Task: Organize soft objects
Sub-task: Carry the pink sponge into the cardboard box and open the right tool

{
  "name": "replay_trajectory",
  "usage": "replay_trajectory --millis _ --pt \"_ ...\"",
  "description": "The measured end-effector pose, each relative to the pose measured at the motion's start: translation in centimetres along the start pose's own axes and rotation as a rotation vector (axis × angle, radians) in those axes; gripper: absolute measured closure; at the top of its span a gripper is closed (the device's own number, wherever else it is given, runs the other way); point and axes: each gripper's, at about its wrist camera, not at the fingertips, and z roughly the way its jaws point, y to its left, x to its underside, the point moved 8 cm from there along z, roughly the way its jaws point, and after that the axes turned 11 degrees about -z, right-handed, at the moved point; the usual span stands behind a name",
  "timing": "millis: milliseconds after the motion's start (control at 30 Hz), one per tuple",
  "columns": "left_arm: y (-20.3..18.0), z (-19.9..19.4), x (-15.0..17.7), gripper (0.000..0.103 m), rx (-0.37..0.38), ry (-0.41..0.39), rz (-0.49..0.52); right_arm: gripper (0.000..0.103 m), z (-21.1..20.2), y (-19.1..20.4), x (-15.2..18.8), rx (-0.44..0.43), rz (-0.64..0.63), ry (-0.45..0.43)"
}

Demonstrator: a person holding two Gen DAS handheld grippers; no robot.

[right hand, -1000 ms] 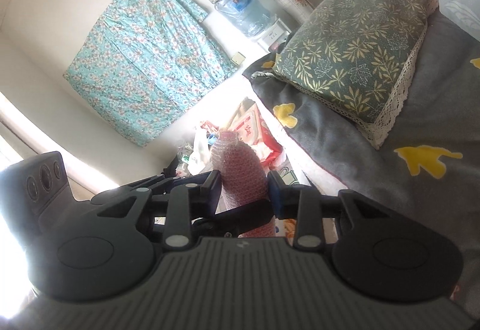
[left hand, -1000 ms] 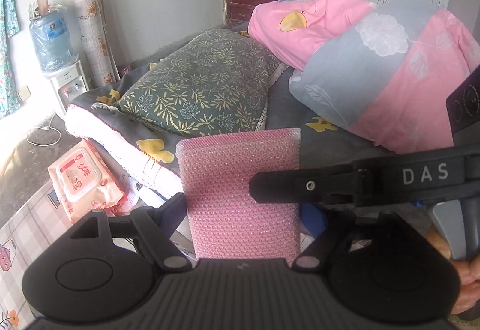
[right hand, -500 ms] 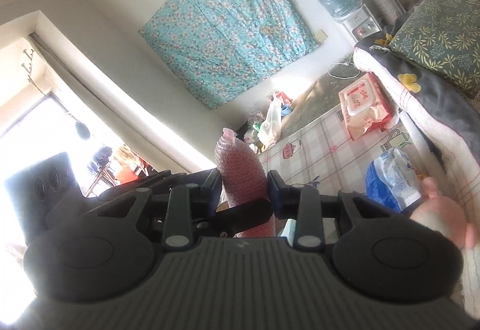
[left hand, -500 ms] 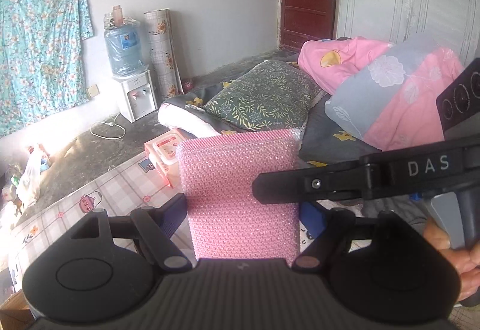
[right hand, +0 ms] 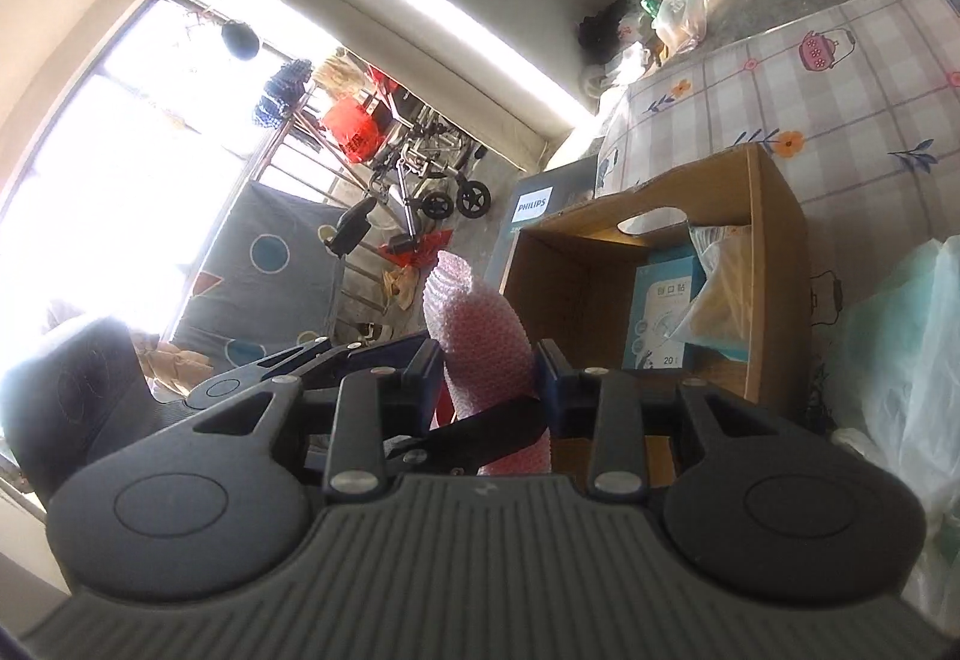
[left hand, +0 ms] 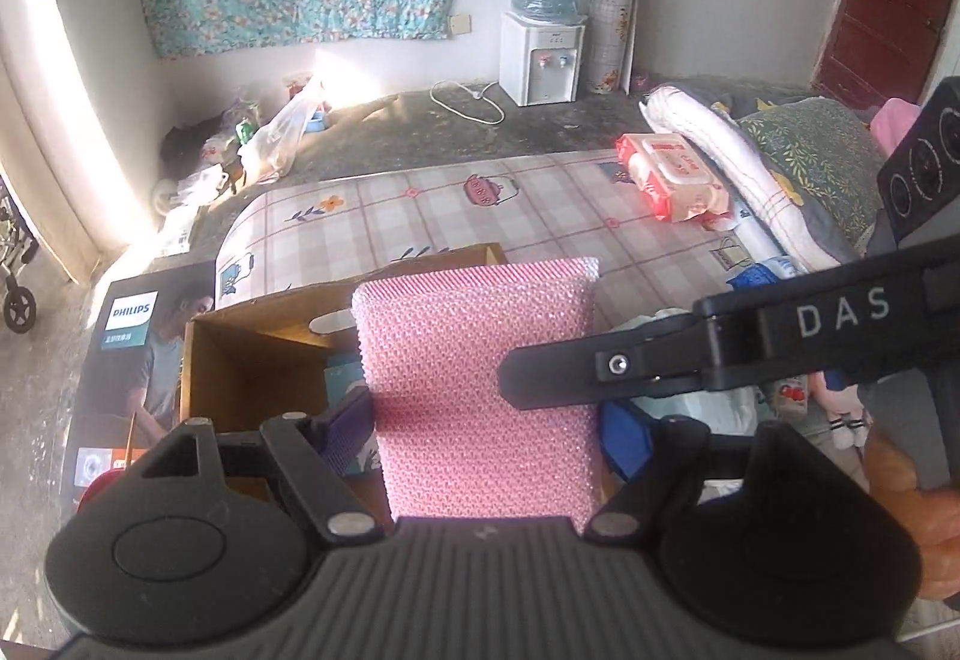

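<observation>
Cardboard box (left hand: 252, 354) sits open at lower left; we carry the pink sponge (left hand: 480, 378) above it, left gripper (left hand: 480, 438) fingers pinching its wide sides, right gripper (right hand: 489, 375) fingers pinching its thin faces. Next, probably: lower it inside, then release.

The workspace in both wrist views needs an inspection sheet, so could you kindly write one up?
Surface: patterned floor mat.
Job's things: pink sponge held over the open cardboard box, which contains packets.
Clutter: wet wipes pack, plastic bags.
Grippers: left tongs span the sponge's width; right tongs pinch its thickness.
Cables: white cord on the floor.
Surroundings: water dispenser, bedding, wheelchair.
</observation>
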Motion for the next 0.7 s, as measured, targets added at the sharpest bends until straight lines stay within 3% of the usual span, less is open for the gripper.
replay_trajectory --millis 233,533,700 --pt "9.5 6.3 0.6 0.023 -0.11 0.111 -0.1 0.069 11.6 -3.3 -1.1 0.009 0.109 0.164" --pt "13.2 14.1 0.3 0.022 -0.279 0.21 -0.06 0.066 21.0 -9.6 -2.7 0.034 0.19 0.274" --pt "14.1 16.5 1.5 0.019 -0.343 0.271 -0.015 0.061 24.7 -13.0 -2.2 0.109 0.196 0.32"
